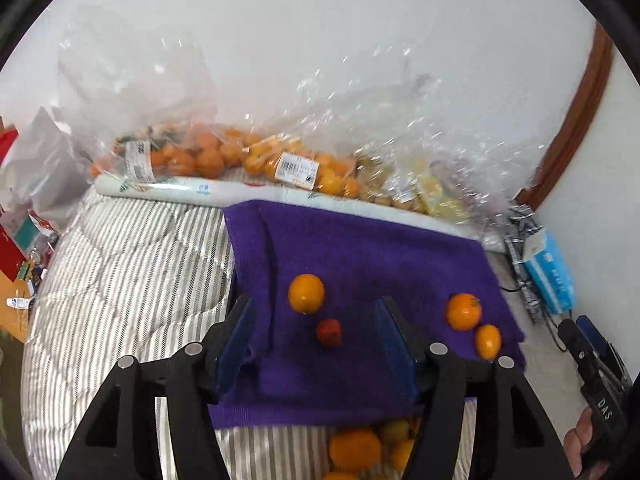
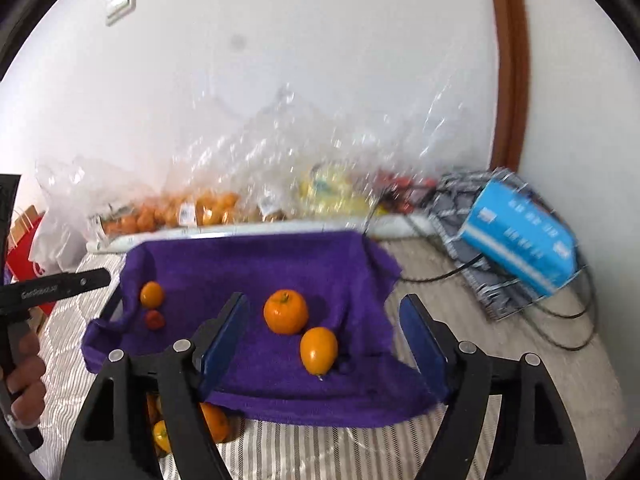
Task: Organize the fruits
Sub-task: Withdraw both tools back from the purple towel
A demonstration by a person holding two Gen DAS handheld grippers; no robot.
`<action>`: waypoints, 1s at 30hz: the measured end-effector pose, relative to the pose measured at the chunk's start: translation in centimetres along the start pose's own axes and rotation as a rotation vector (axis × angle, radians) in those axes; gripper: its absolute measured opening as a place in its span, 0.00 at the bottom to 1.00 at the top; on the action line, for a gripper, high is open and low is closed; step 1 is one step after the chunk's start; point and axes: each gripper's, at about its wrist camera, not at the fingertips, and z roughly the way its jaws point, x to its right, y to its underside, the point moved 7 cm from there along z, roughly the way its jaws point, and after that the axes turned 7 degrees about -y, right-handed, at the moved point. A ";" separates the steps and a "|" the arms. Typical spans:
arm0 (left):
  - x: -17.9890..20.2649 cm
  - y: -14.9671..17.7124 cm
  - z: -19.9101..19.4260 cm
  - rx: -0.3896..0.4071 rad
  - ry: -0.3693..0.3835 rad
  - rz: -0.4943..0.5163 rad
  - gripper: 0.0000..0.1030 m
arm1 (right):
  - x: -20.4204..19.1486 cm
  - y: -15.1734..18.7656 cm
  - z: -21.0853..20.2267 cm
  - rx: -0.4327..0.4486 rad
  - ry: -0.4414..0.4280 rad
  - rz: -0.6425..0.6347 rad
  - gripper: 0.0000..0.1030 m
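Left side first: the left gripper [image 1: 314,350] hangs over the purple towel [image 1: 360,256] spread on the striped bed [image 1: 120,264], jaws spread wide and holding nothing. Straight ahead of those jaws sits a round orange [image 1: 306,293], slightly left of centre, and just short of it a small red fruit [image 1: 329,332], possibly a strawberry, lies right in the gap line between the two blue pads. Of the two hands, this one is plainly the nearer to that pair.

Moving right across the towel: a tangerine with a green stem [image 2: 285,311] and, touching distance beside it, an oval kumquat-like fruit [image 2: 319,350]. The oval one's long axis runs roughly toward and away from the right gripper [image 2: 324,346], tipped a little. The right gripper's jaws are also wide apart and empty, and both fruits fall inside their span, so the right hand looks best placed for these.

Nearer than the towel's front edge, more oranges [image 1: 354,450] lie partly hidden under the gripper frames. Along the wall, clear bags of oranges [image 1: 208,152]; far right, a blue tissue pack [image 2: 520,236].
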 end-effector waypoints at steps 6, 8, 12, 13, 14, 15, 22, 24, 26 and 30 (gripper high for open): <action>0.5 1.0 -5.0 0.044 0.016 0.014 0.61 | -1.7 -0.9 -4.9 0.045 -0.001 -0.012 0.76; 0.5 1.4 -6.6 0.054 0.014 0.000 0.61 | -2.7 -0.8 -6.3 0.060 -0.008 -0.026 0.76; 0.8 2.3 -9.4 0.076 0.026 0.003 0.61 | -4.7 -0.4 -9.0 0.080 -0.013 -0.057 0.76; 0.8 2.5 -10.1 0.085 0.025 0.002 0.61 | -5.1 -0.3 -9.8 0.086 -0.012 -0.066 0.76; 0.7 2.7 -10.8 0.094 0.026 -0.002 0.61 | -5.4 -0.2 -10.4 0.091 -0.014 -0.073 0.76; 0.7 2.9 -11.6 0.101 0.027 -0.007 0.61 | -5.7 -0.1 -11.1 0.097 -0.018 -0.079 0.76; 1.3 4.3 -16.2 0.149 0.027 -0.017 0.61 | -7.0 -0.1 -16.2 0.147 -0.037 -0.069 0.76; 1.6 4.8 -17.5 0.161 0.034 -0.017 0.61 | -7.3 0.0 -17.5 0.160 -0.044 -0.069 0.76; 1.8 5.3 -18.5 0.173 0.035 -0.013 0.61 | -7.7 0.2 -18.8 0.169 -0.061 -0.063 0.76; 2.4 6.1 -20.2 0.195 0.044 -0.020 0.61 | -8.4 0.5 -20.5 0.176 -0.062 -0.085 0.76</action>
